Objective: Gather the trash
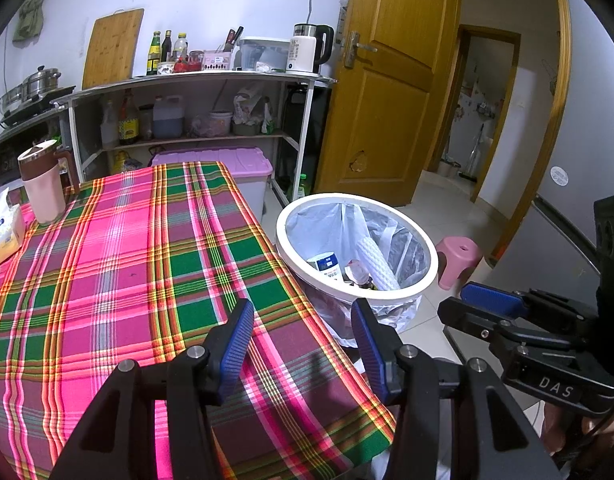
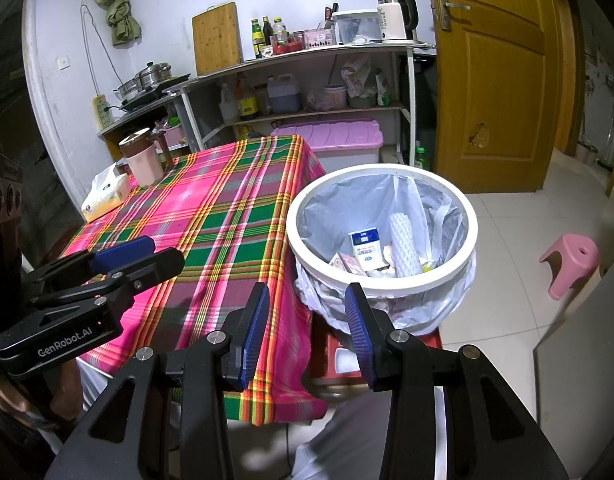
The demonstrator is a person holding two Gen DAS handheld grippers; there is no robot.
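A white trash bin [image 1: 287, 236] [image 2: 471, 224] with a clear plastic liner stands right of the table. Inside lie a white foam net sleeve [image 1: 377, 264] [image 2: 405, 246], a blue-and-white carton [image 1: 327, 264] [image 2: 365, 246] and other scraps. My left gripper [image 1: 303, 322] is open and empty, over the table's near right edge, beside the bin. My right gripper [image 2: 307, 304] is open and empty, just before the bin's near rim. Each gripper shows in the other's view: the right one [image 1: 479, 304], the left one [image 2: 147, 252].
The table has a pink and green plaid cloth [image 1: 119, 264] [image 2: 211, 216]. A pink jug [image 1: 43, 184] [image 2: 143, 160] and a tissue box [image 1: 1, 232] [image 2: 105, 196] stand at its far left. A pink stool [image 1: 459, 258] [image 2: 573, 262], shelves [image 1: 195, 108] and a wooden door [image 1: 391, 80] lie beyond.
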